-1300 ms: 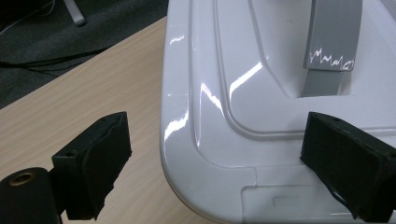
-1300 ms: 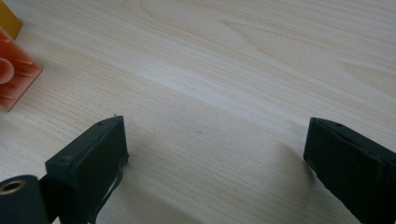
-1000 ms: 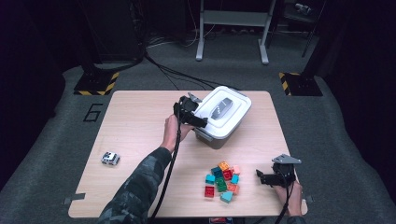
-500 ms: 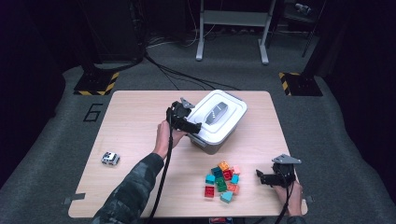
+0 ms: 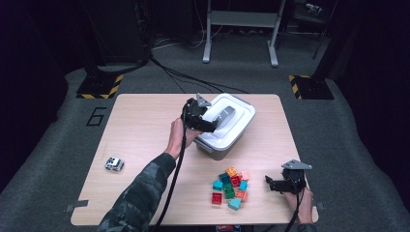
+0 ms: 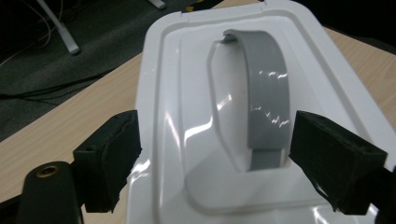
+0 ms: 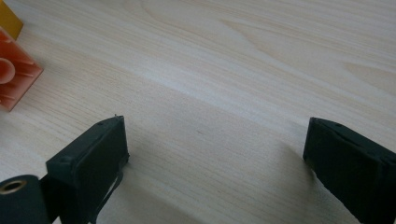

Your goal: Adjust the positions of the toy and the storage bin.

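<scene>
— White plastic, that storage box [image 5: 224, 129]: where does it stand?

— On the wooden bench [image 5: 145, 125], toward its far side and about midway across. Its lid [image 6: 187, 107] is on, and a grey handle [image 6: 266, 102] lies flat in the lid's hollow.

— And the left hand-held gripper [image 5: 205, 123]?

— Right over the near-left part of the box. In the left gripper view its jaws stand wide apart above the lid, one near the lid's left rim, the other just beside the handle's near end. Nothing is between them, and I cannot tell whether they touch the lid.

— What lies around the box?

— Just in front of it, toward the person, a cluster of toy bricks [image 5: 229, 186] in red, green, teal, orange and pink. Well to the box's left, near the bench's near-left part, sits a small toy car [image 5: 114, 164].

— The right hand-held gripper [image 5: 276, 184]?

— Well in front of the box and to its right, beside the bricks, low over the bench. Its jaws are spread with only bare wood between them; an orange brick [image 7: 14, 77] shows at the left edge of the right gripper view.
</scene>
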`<state>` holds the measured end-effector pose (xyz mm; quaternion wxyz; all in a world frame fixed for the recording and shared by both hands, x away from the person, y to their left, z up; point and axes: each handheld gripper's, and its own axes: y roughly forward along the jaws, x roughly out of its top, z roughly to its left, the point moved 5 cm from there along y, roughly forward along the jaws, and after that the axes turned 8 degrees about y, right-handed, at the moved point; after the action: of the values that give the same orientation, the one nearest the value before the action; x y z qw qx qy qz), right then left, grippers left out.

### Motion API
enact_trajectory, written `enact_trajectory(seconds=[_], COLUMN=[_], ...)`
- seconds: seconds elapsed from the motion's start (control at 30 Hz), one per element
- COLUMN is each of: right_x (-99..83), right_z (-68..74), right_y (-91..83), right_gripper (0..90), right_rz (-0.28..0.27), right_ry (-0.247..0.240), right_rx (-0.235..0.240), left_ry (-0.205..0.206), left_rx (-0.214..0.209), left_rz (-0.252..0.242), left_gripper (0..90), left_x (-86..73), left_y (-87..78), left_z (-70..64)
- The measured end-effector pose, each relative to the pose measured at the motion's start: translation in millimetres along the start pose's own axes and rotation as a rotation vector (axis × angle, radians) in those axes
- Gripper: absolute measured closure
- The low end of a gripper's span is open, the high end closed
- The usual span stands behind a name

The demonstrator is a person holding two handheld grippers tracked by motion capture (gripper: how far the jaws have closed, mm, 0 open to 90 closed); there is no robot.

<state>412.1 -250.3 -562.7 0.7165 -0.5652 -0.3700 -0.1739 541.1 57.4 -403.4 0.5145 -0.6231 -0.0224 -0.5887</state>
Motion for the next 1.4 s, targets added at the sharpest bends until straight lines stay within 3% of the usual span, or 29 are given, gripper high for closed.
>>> enact_trajectory(seconds=[0.13, 0.17, 0.23, 0.37, 0.43, 0.83, 1.4], right_x=[-0.1, -0.1, 0.0, -0.1, -0.2, -0.2, -0.2], right_z=[0.1, 0.0, 0.1, 0.1, 0.1, 0.1, -0.3], right_y=[-0.1, -0.2, 0.1, -0.1, -0.3, -0.3, -0.2], right_gripper=[6.1, 6.2, 6.2, 6.4, 6.4, 6.5, 6.6], right_rz=[0.004, 0.004, 0.000, 0.002, 0.007, 0.007, 0.005], right_ry=[-0.001, -0.001, 0.000, -0.002, -0.003, -0.002, -0.007], right_rx=[0.004, 0.004, 0.004, 0.006, 0.007, 0.008, 0.009], left_ry=[0.028, 0.035, 0.041, 0.051, 0.053, 0.049, 0.004], left_rx=[-0.015, -0.016, -0.015, -0.019, -0.014, -0.010, 0.019], left_rz=[0.000, 0.006, 0.009, 0.015, 0.013, 0.025, 0.022], left_gripper=[26.0, 34.5, 37.0, 59.3, 65.0, 66.9, 67.0], left_x=[13.0, 14.9, 15.8, 14.4, 13.4, 3.4, -22.0], left_y=[15.3, 19.1, 21.6, 24.3, 23.5, 12.0, -17.0], left_z=[-11.5, -14.4, -16.2, -21.3, -23.2, -21.2, -20.7])
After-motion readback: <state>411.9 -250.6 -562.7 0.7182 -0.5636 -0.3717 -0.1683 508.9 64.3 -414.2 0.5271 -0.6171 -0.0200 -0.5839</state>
